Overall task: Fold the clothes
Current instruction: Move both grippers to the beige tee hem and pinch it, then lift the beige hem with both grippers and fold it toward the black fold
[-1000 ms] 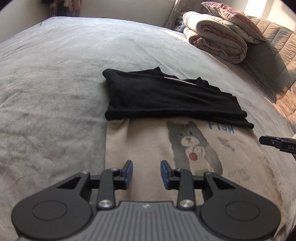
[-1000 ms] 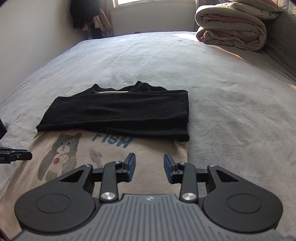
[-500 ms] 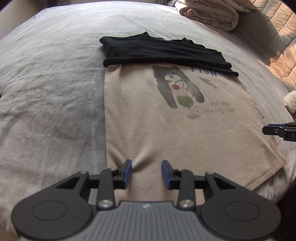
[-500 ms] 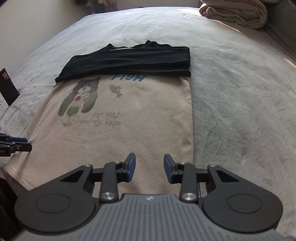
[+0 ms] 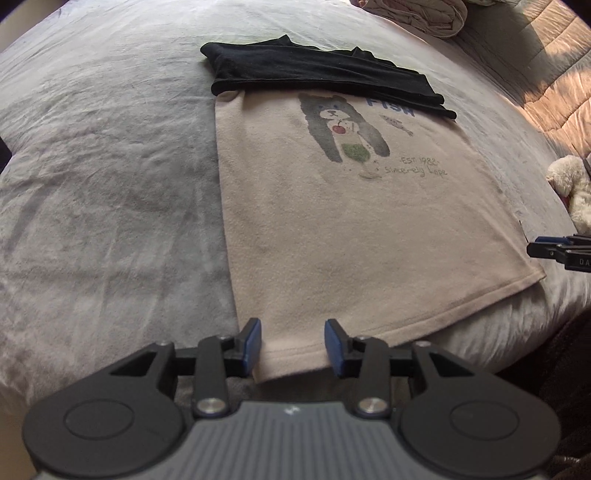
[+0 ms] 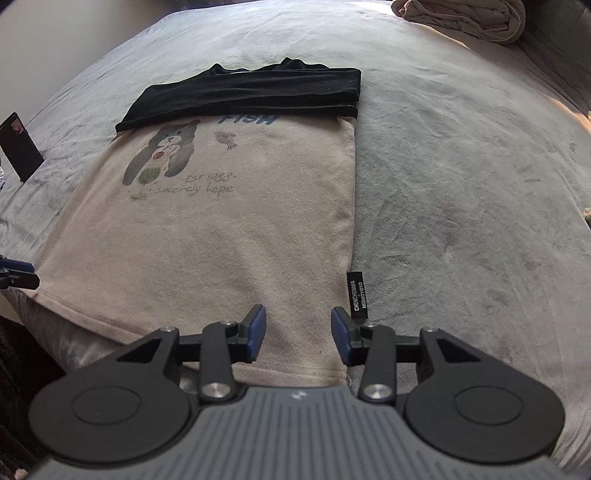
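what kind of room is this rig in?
Most likely a bedroom. The work surface is a wide bed under a grey plush blanket, a rolled beige quilt lies at its far end, and a white plush toy sits beside the beige cartoon-print T-shirt.

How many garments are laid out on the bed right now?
2. A beige printed T-shirt lies flat, its hem by both open tongs. A folded black garment lies across its far end. More could be hidden beneath; I can't tell.
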{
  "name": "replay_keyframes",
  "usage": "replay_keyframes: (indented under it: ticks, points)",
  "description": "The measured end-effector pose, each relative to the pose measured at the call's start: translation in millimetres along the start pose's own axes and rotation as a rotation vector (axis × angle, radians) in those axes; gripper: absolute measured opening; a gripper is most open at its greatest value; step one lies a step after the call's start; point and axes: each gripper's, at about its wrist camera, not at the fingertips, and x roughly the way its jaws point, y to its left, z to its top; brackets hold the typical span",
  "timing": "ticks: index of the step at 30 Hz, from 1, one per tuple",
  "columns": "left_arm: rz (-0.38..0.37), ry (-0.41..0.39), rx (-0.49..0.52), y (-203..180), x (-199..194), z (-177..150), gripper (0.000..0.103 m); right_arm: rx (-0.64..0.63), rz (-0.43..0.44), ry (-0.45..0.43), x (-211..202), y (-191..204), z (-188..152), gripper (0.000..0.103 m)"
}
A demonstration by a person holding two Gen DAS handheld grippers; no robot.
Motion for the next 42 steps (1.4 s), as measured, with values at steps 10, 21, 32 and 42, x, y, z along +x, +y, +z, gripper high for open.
replay_keyframes:
  ticks: [10,21,32,42]
  points:
    - [-0.096,0.066,-0.143,34.8,5.4,-3.6,0.038,0.071,0.056,0.078,-3.9,-21.3,-8.2,0.046]
    - [-0.216,0.089,-0.225,49.3,12.4,-1.5,0.033,0.188,0.138,0.174,9.6,-44.9,-12.1,0.047]
    - [-0.315,0.085,-0.247,56.9,14.8,-0.9,0.008,0.220,0.202,0.183,11.4,-48.5,-7.0,0.013]
    - [-0.423,-0.017,-0.371,72.1,-3.9,16.1,0.008,0.270,0.264,0.088,-4.3,-50.9,19.0,0.012]
